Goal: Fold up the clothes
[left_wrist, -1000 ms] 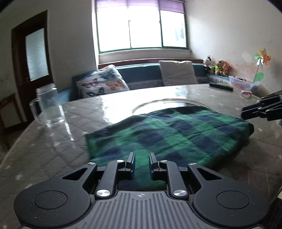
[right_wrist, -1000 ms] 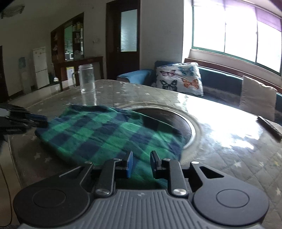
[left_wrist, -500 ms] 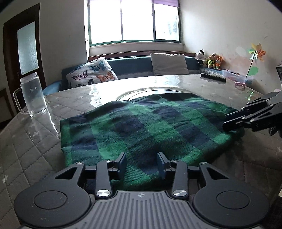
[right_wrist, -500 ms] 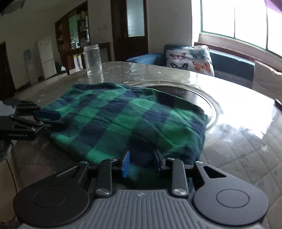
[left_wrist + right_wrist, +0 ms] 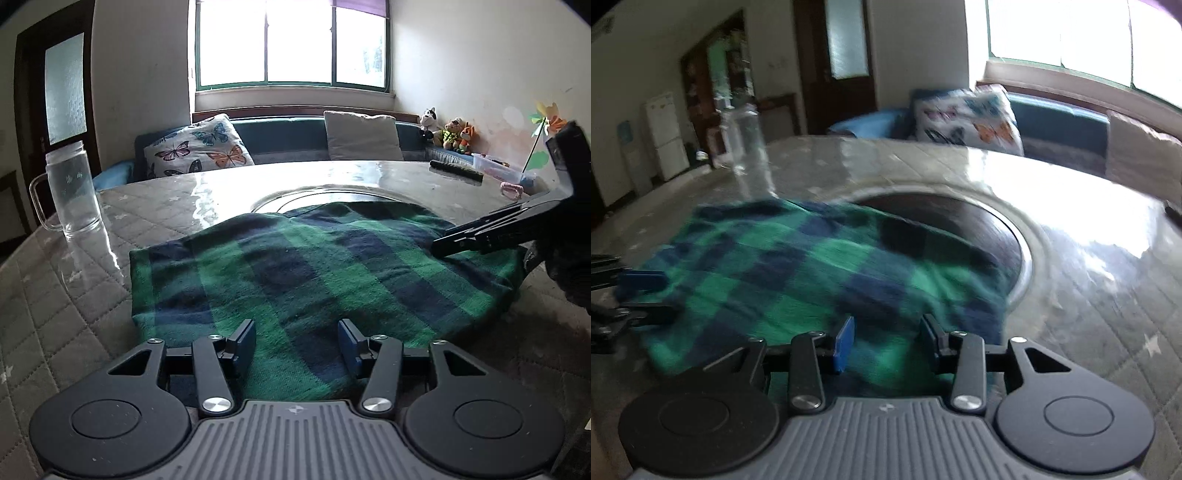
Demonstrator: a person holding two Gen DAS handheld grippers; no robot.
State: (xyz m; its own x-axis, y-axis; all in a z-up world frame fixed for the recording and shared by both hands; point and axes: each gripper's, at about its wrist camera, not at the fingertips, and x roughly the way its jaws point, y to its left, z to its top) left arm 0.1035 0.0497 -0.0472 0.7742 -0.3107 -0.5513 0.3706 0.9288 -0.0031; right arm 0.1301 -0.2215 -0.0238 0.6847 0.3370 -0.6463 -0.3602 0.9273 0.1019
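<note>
cloth [image 5: 314, 273] on table [image 5: 66, 332]; jar [image 5: 72, 192] left

Lit by a blown-out window [image 5: 291, 40] at twelve o'clock; glare streaking the table [image 5: 207, 192]; right wrist view motion-blurred, corners vignetted.

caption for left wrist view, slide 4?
Left claw opening over the plaid cloth on the table; right claw at its far edge.
</note>
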